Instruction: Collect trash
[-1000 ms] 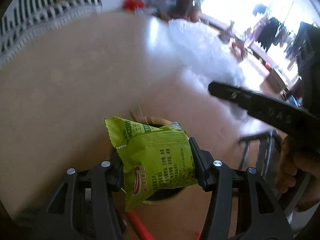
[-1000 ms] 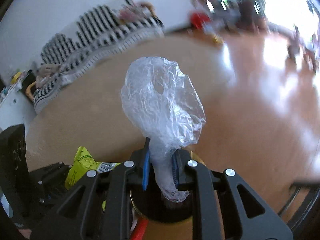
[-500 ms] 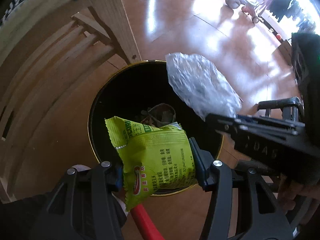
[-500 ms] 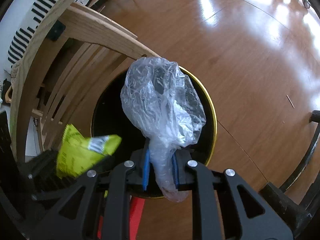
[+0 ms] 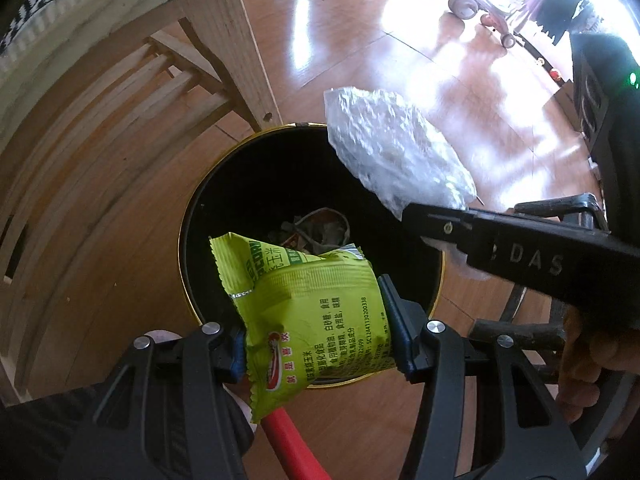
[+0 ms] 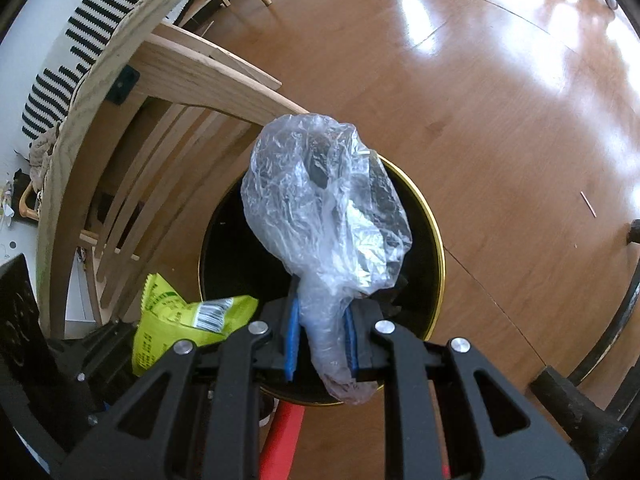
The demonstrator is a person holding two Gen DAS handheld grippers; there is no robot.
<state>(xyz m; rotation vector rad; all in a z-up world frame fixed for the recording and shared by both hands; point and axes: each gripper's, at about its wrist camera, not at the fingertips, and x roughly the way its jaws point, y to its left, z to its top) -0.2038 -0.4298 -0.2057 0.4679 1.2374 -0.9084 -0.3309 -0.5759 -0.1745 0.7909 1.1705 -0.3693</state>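
Two grippers hovered over black bin (image 5: 256, 184): left gripper (image 5: 316, 344) clamped green snack packet (image 5: 316, 312), right gripper (image 6: 322, 340) at 3 o'clock pinched clear plastic bag (image 6: 320, 208), ready for dropping.

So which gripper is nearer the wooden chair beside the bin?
Left. The left gripper, clamping the green snack packet, hangs on the wooden chair side of the bin; the right gripper, holding the clear plastic bag, sits farther away.

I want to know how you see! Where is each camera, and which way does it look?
Left wrist: sits on the left tool, looks down into the black bin; its fingers clamp a green snack packet; a hand shows.
Right wrist: sits on the right tool, looks down; its fingers pinch a clear plastic bag.
Shared: bin, packet, bag, wooden chair.
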